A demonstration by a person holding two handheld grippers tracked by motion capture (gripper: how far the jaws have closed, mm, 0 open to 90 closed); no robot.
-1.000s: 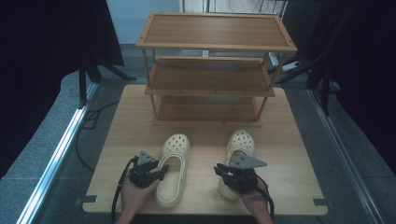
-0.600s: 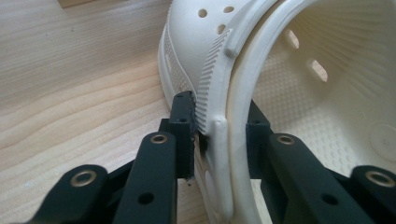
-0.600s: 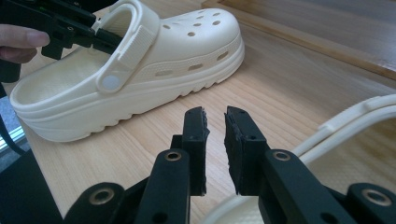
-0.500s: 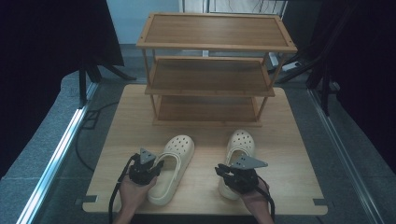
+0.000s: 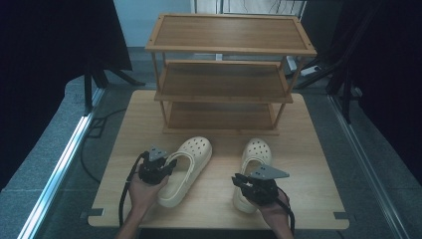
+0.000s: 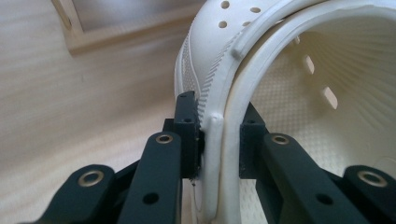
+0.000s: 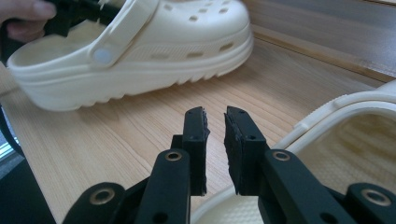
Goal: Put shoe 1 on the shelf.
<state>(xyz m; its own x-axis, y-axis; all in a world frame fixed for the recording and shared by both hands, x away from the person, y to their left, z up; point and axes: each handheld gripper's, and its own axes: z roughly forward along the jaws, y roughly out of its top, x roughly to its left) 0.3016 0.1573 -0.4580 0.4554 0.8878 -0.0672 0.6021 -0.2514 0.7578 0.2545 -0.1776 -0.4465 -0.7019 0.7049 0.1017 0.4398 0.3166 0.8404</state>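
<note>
Two cream clogs lie on the wooden table (image 5: 308, 164) in front of a shelf rack. My left gripper (image 5: 169, 167) (image 6: 220, 135) has just been closing and is shut on the side rim of the left clog (image 5: 191, 159) (image 6: 280, 93). That clog (image 7: 177, 42) sits slanted, toe toward the right, its heel end looking slightly raised. My right gripper (image 5: 238, 178) (image 7: 215, 116) hovers at the heel of the right clog (image 5: 255, 154) (image 7: 355, 140). Its jaws stand a narrow gap apart, bare wood shows between the tips, and the heel rim runs beneath them.
A three-tier wooden rack (image 5: 224, 50) stands at the back of the table, its lowest shelf just beyond the clogs' toes. Dark curtains hang on both sides. A metal rail (image 5: 59, 169) and grey floor run along the table's left edge.
The left gripper has closed on the left clog's rim and swung the clog from straight to slanted, toe to the right. The right gripper and right clog have stayed put.
</note>
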